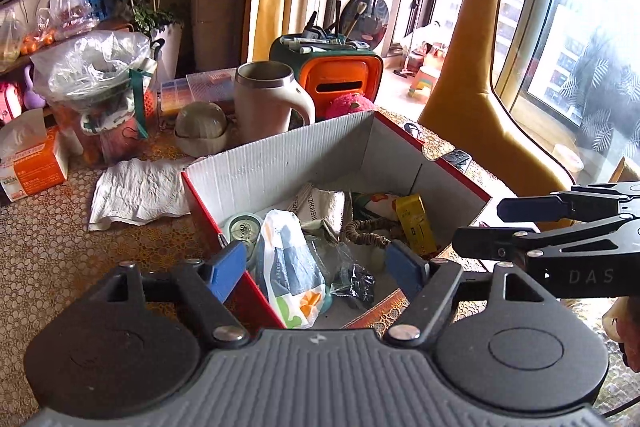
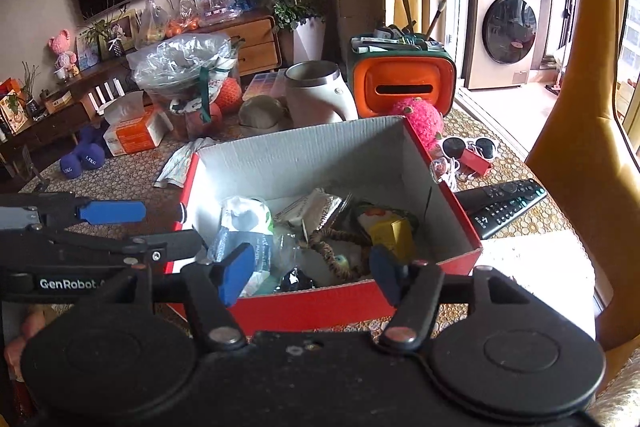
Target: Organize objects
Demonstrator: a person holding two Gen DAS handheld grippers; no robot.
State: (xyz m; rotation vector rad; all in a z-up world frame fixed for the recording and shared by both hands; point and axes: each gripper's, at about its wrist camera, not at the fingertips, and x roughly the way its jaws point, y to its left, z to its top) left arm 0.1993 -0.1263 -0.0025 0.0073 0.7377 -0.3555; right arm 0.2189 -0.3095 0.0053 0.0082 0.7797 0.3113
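- The left gripper is held over the near corner of the box, its blue fingers spread wide with nothing between them; the pose is judged to be a hover above the contents and not a grasp.
- The right gripper is poised at the box's near red wall, its fingers likewise parted and empty. Both tools are pointed into the same opening, probably because the box serves as the collecting place for loose things.
- The box is seen standing open on the bench, red outside and white corrugated inside, with its flaps upright so that its walls are raised and the contents kept in.
- Inside, a tissue packet printed "PAPER" is seen leaning against the near wall, a yellow carton lies tilted toward the far right, and a braided ring lies between them; a dark crinkled wrapper is seen too, though what it is cannot be made out.
- A remote control, sunglasses and a pink fuzzy ball are left on the bench outside the box, so the sorting is judged unfinished.
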